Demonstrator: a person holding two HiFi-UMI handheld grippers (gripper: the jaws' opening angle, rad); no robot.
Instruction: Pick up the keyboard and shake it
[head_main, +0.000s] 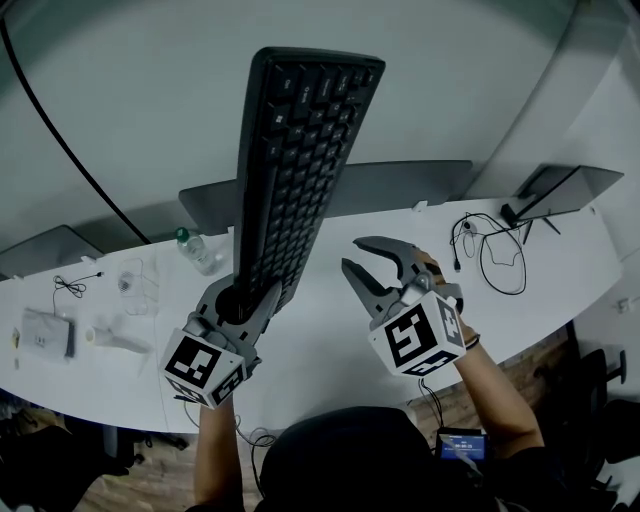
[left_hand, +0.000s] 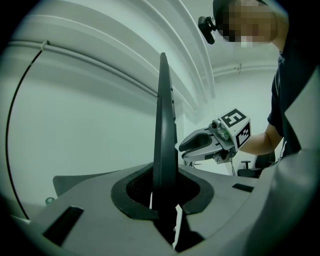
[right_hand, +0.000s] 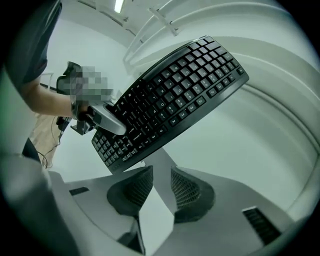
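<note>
While the keyboard (head_main: 300, 150) is up off the tabletop (head_main: 330, 345), raised on end with its far end pointing up and away from me, I see its lower short end pinched in the left hand-held gripper (head_main: 243, 303). From the left gripper view the board shows edge-on, a thin dark blade rising from between the two pads, which press on it from either side. Its key face is turned toward my right side. The right hand-held gripper (head_main: 352, 256) hangs just beside the keyboard's lower part without touching it, its jaws spread and nothing between them. In the right gripper view the gap between the ribbed pads is bare, and the tilted rows of keys fill the upper part of the picture. On the white tabletop, just left of the keyboard's lower end, sits a clear bottle (head_main: 197, 250) with a green cap; I cannot tell whether it is upright. Further left are a few small items too faint for me to name. Off to the right a looped black cable (head_main: 495, 255) lies near a dark screen (head_main: 560, 190) at the tabletop's far right end.
</note>
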